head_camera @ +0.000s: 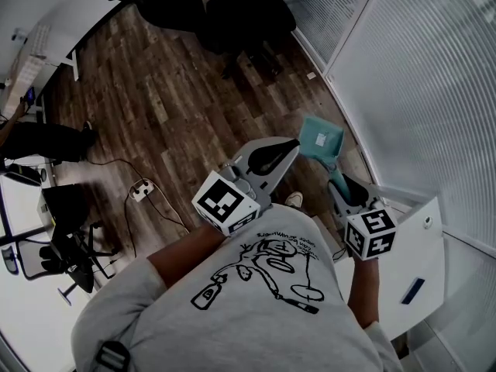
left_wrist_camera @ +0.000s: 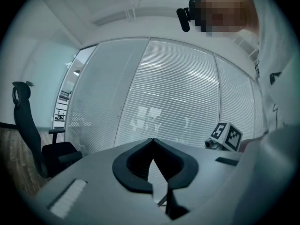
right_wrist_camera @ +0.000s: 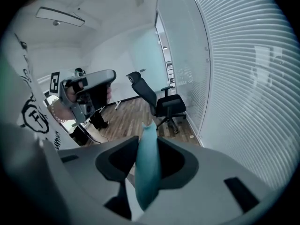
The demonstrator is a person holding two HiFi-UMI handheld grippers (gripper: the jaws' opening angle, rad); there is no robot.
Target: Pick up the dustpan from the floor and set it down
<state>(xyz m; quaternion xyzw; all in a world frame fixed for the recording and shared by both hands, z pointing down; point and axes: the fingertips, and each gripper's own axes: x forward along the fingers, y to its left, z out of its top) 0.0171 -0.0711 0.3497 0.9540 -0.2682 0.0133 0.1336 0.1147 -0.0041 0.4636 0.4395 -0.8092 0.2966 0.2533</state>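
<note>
A teal dustpan [head_camera: 322, 138] hangs above the wooden floor beside the glass wall, its pan pointing away from me. My right gripper [head_camera: 339, 178] is shut on its handle. In the right gripper view the teal handle [right_wrist_camera: 147, 172] stands upright, clamped between the two dark pads of my right gripper [right_wrist_camera: 147, 142]. My left gripper [head_camera: 293, 143] is held out in front of my chest, just left of the dustpan and apart from it. In the left gripper view, the tips of my left gripper [left_wrist_camera: 152, 142] meet with nothing between them.
A glass wall with blinds [head_camera: 411, 76] runs along the right. Black office chairs [head_camera: 240, 14] stand at the far end. A power strip with cables [head_camera: 139, 190] lies on the floor at left. A white cabinet [head_camera: 422, 262] stands close at my right.
</note>
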